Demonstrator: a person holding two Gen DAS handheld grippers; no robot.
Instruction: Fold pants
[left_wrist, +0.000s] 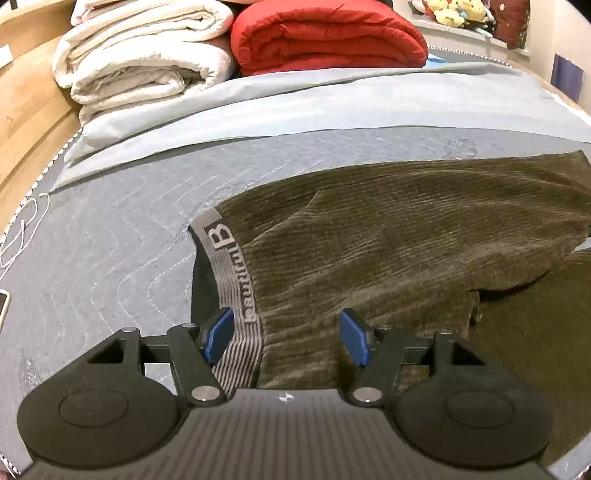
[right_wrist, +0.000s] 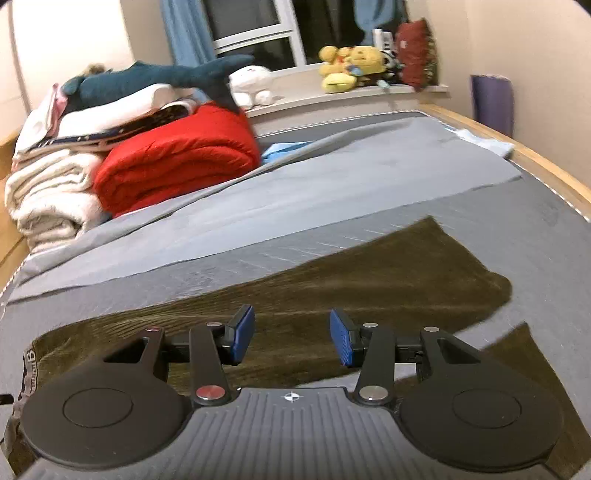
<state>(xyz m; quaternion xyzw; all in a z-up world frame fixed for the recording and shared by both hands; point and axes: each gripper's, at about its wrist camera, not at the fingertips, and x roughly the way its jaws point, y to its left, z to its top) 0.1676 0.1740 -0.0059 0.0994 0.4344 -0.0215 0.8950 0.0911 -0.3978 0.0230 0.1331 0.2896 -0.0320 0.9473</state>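
Note:
Olive-brown corduroy pants (left_wrist: 388, 236) lie spread on the grey quilted mattress (left_wrist: 103, 240), with the grey lettered waistband (left_wrist: 229, 269) at the left. My left gripper (left_wrist: 286, 334) is open and hovers over the waistband end, its blue pads either side of the fabric, holding nothing. In the right wrist view the pants (right_wrist: 369, 280) stretch to the right, one leg ending at the far right and a second leg below it. My right gripper (right_wrist: 291, 338) is open over the middle of the pants, empty.
Folded white blankets (left_wrist: 140, 55) and a red duvet (left_wrist: 328, 37) are stacked at the head of the bed, with a plush shark (right_wrist: 159, 77) on top. A light grey sheet (left_wrist: 332, 107) lies beyond the pants. A phone (left_wrist: 3, 302) lies at the left. Wooden bed frame (right_wrist: 535, 162) on the right.

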